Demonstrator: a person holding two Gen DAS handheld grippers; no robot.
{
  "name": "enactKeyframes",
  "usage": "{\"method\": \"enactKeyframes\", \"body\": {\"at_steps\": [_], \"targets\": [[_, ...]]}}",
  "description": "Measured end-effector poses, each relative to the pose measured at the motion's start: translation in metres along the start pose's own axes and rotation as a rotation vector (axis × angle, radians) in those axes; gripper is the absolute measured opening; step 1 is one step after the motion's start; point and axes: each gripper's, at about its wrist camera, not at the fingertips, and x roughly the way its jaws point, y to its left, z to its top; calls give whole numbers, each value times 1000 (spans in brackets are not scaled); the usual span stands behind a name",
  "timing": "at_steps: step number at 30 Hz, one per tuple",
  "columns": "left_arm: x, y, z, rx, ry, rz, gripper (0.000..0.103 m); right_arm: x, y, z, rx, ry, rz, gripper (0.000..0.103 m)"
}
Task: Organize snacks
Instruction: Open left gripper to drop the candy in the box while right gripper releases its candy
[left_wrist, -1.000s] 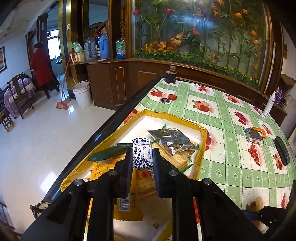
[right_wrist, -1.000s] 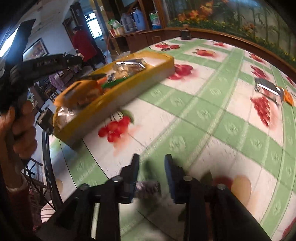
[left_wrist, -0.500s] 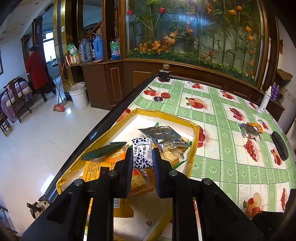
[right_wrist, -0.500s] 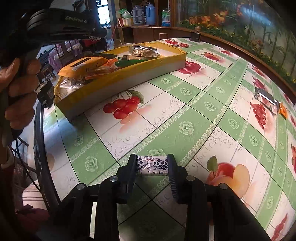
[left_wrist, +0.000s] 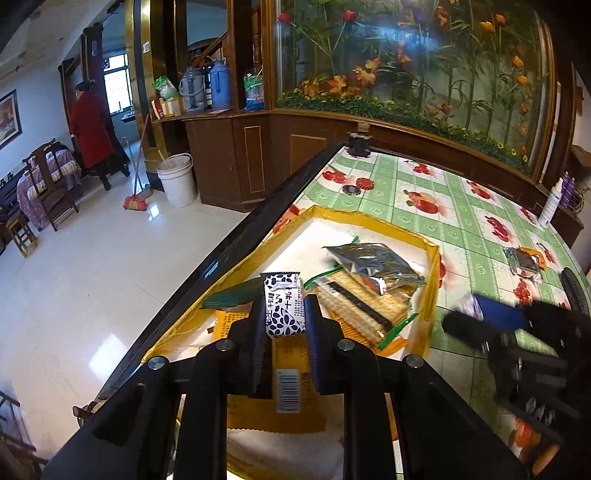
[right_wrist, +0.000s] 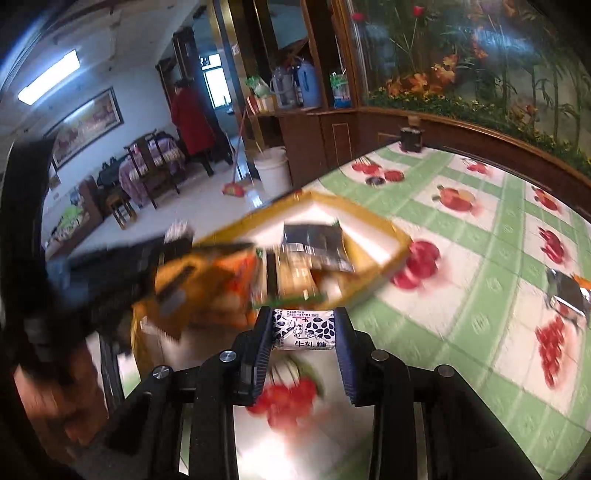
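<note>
I had each gripper's fingers pinching a blue-and-white candy: left gripper over the yellow tray, right gripper short of it. Best released low, clear of the cracker packs.

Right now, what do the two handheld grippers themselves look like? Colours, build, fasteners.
Both are matte black plastic. The left gripper has two parallel fingers with dark ribbed pads, carried on angled black linkage bars pinned with round silver fasteners. The right gripper is the same build, its pads tinted blue. No cables or legible markings show. No sleeve shows clearly.
</note>
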Motion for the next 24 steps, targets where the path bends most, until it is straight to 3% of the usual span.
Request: {"method": "enactKeyframes", "body": {"at_steps": [9,17,19,21,24], "targets": [[15,9,-3,4,31,28,18,53,21,27,-9,19,42,33],[24,16,-3,-12,61,33,19,54,15,25,15,25,33,40],[21,17,-2,-17,53,43,24,50,13,26,25,13,32,50],[19,17,-1,-18,42,58,55,44,11,26,28,-2,26,60],[8,17,0,-21,-2,66,63,35,11,26,34,-18,25,62]]}}
